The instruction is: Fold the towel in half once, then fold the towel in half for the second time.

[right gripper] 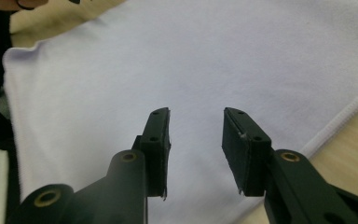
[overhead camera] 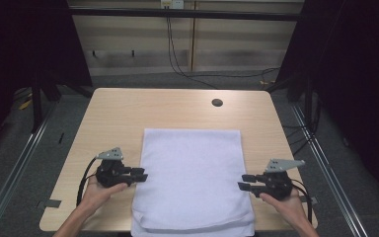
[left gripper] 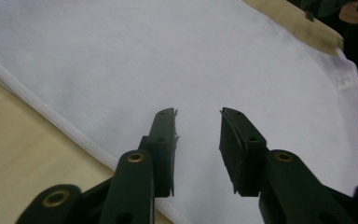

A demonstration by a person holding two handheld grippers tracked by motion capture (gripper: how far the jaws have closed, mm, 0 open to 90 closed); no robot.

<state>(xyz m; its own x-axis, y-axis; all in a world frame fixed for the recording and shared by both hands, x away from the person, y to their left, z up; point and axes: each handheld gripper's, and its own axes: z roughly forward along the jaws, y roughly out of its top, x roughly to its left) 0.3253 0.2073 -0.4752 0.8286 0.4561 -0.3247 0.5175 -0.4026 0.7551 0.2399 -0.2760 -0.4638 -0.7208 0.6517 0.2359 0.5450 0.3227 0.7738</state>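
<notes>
Lying flat across the middle of the table (overhead camera: 108,113) is a big white towel (overhead camera: 190,173), folded into a neat block. Its near end hangs a little over the table's front edge, and its far end stops well short of a small dark hole (overhead camera: 217,102) in the wood. A sewn hem runs along the towel's side edges. One hand (overhead camera: 96,193) comes in at the left and one hand (overhead camera: 288,205) at the right, each holding a black tool. The left gripper (overhead camera: 142,175) sits just at the towel's left edge and points across the cloth. Its jaws stand apart with a clear gap, and nothing is between them. The right gripper (overhead camera: 243,181) sits at the towel's right edge and points back the other way. Its jaws are also apart, with only bare cloth seen through the gap. A tiny white tag (left gripper: 345,80) sticks out at the towel's far corner in the left gripper view.
</notes>
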